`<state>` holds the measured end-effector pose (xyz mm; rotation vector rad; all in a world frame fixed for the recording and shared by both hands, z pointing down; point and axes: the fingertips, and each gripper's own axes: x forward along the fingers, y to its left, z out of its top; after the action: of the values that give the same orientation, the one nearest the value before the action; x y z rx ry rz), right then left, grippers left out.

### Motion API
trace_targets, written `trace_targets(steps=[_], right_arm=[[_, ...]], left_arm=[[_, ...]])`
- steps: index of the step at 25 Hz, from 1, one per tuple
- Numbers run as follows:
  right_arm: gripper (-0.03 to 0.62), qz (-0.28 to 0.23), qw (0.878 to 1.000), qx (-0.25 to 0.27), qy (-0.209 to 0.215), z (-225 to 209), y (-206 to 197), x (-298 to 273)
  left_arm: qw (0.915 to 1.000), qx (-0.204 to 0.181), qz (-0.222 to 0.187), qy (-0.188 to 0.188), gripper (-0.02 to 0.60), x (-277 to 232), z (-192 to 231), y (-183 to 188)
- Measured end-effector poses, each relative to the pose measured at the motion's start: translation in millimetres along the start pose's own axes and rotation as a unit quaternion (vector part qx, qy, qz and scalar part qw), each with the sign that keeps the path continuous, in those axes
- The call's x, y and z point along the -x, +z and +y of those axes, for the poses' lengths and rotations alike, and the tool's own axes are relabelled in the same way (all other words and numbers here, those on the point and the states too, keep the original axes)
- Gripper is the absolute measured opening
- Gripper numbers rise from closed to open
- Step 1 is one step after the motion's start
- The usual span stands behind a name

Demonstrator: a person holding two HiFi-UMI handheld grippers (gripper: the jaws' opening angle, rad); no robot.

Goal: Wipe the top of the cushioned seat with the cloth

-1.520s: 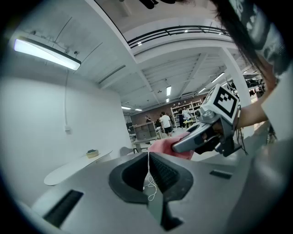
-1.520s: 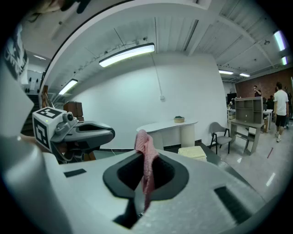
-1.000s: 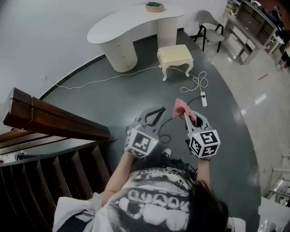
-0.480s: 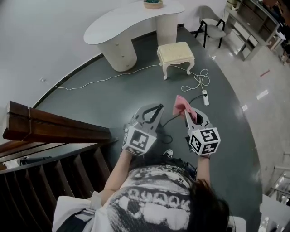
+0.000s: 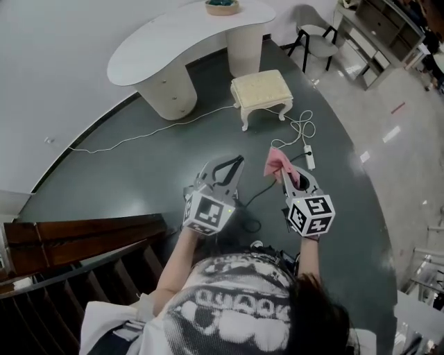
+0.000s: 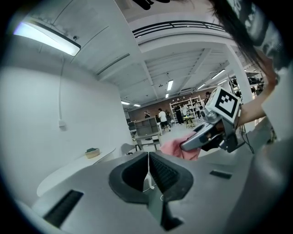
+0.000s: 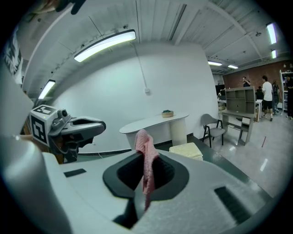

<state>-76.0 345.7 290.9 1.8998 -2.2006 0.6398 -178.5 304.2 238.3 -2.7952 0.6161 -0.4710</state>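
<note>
- the cushioned seat stands on the floor ahead of the person, well apart from both grippers.
- a desk stands behind the seat and to its left; a bowl sits on the desk's far right end.
- a chair stands right of the desk, behind the seat.
- a power strip lies on the floor between the seat and the right gripper, with its cable looped near the seat's right legs.
- the cloth sits between the right gripper's jaws and stands up past their tips.
- the left gripper is just left of the right one.
- a stair rail lies to the person's left.
</note>
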Motion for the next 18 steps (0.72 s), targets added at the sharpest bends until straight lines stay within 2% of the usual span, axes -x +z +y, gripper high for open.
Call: trace_targets(steps=[9, 18], right_arm=[[0.014, 0.011, 1.000, -0.009, -0.022, -12, 40, -104], [0.014, 0.023, 0.998, -0.015, -0.049, -27, 50, -147]], left_arm=[[0.9998, 0.006, -0.006, -0.020, 0.008, -57, 101, -28], [0.9989, 0.011, -0.011, -0.044, 0.008, -88, 137, -44]])
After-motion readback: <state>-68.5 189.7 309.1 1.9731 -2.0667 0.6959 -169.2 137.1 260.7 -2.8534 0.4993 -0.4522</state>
